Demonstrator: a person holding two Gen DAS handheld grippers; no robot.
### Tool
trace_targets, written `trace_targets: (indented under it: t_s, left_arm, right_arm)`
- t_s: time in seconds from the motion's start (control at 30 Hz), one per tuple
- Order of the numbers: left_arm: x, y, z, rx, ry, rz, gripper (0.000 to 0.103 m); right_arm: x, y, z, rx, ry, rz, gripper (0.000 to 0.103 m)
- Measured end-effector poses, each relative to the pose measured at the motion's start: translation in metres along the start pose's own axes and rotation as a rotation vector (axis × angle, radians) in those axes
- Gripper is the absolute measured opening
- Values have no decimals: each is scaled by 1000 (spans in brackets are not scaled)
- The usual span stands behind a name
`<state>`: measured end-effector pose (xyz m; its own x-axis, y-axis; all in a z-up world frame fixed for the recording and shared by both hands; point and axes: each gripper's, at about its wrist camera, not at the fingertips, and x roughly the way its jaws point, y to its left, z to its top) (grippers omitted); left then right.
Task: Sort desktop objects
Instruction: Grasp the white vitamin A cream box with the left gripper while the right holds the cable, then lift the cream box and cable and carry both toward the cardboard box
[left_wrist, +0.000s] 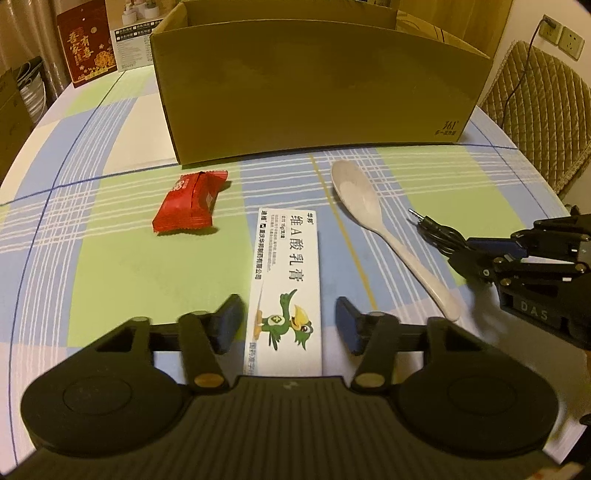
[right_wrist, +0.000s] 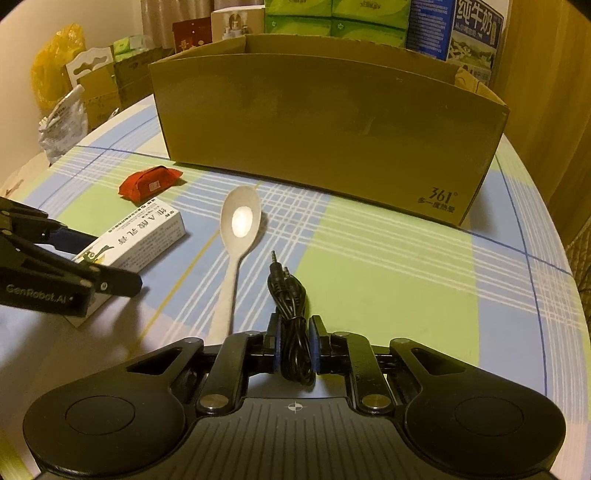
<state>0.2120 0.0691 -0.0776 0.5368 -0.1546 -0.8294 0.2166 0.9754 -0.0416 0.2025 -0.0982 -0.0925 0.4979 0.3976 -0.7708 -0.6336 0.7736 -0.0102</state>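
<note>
My left gripper (left_wrist: 289, 322) is open, its blue pads on either side of the near half of a white ointment box (left_wrist: 286, 280) with a green bird on it. A red snack packet (left_wrist: 190, 203) lies to the box's left and a cream spoon (left_wrist: 373, 221) to its right. My right gripper (right_wrist: 294, 341) is shut on a coiled black audio cable (right_wrist: 290, 295), whose jack plugs point forward. From the left wrist view the right gripper (left_wrist: 476, 254) holds the cable (left_wrist: 436, 230) at the right edge. In the right wrist view, the spoon (right_wrist: 238, 236), box (right_wrist: 142, 236) and packet (right_wrist: 149, 182) sit to the left.
A large open cardboard box (left_wrist: 314, 88) stands across the back of the checked tablecloth (left_wrist: 110, 266). A quilted chair back (left_wrist: 535, 103) rises at the right. Cartons, bags and a red gift bag (left_wrist: 88, 44) crowd behind the table. The left gripper's body (right_wrist: 48, 273) reaches in at the left.
</note>
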Motion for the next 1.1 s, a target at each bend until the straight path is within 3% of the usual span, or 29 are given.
trace_targets:
  t_s: [0.07,0.7,1.1]
  left_arm:
    - [0,0,1,4,-5,10,33]
    - [-28,-2,-6,-25,-56,-17,33]
    - [-63,-13,-8,-21,-92,-27,33]
  right_arm:
    - [-1,0,0,5,0,2,11]
    - [-20,-2,1,51,-57,-12,10]
    - [-62,4,-9,121,-97,-27,10]
